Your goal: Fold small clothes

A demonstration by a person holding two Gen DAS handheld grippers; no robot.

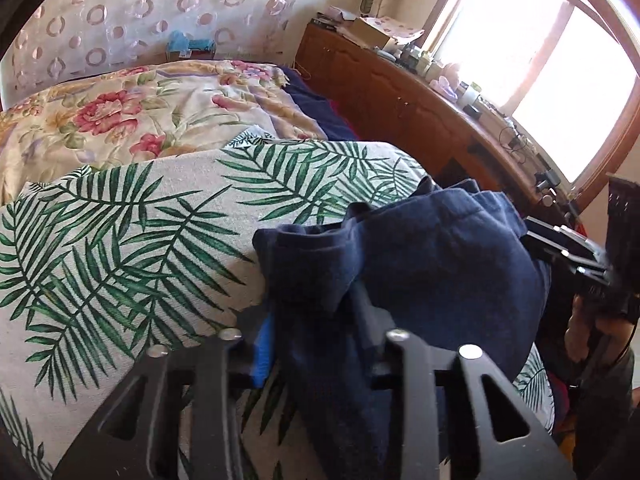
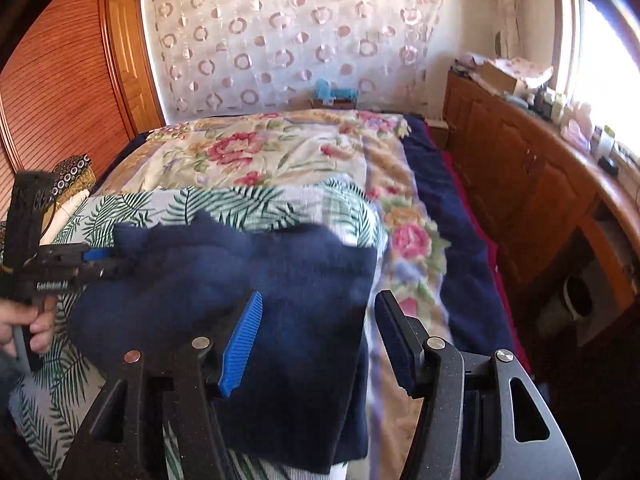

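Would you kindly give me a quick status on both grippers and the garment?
Left gripper shut on navy garment. Right gripper open, pads clear of the cloth. Garment bunched on palm-leaf cloth. Nothing in the way.

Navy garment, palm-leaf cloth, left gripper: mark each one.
navy garment [image 2: 256, 280], right wrist view, middle of fabric
palm-leaf cloth [image 1: 120, 240], left wrist view, bare printed area
left gripper [image 2: 110, 262], right wrist view, fingertips at garment's edge
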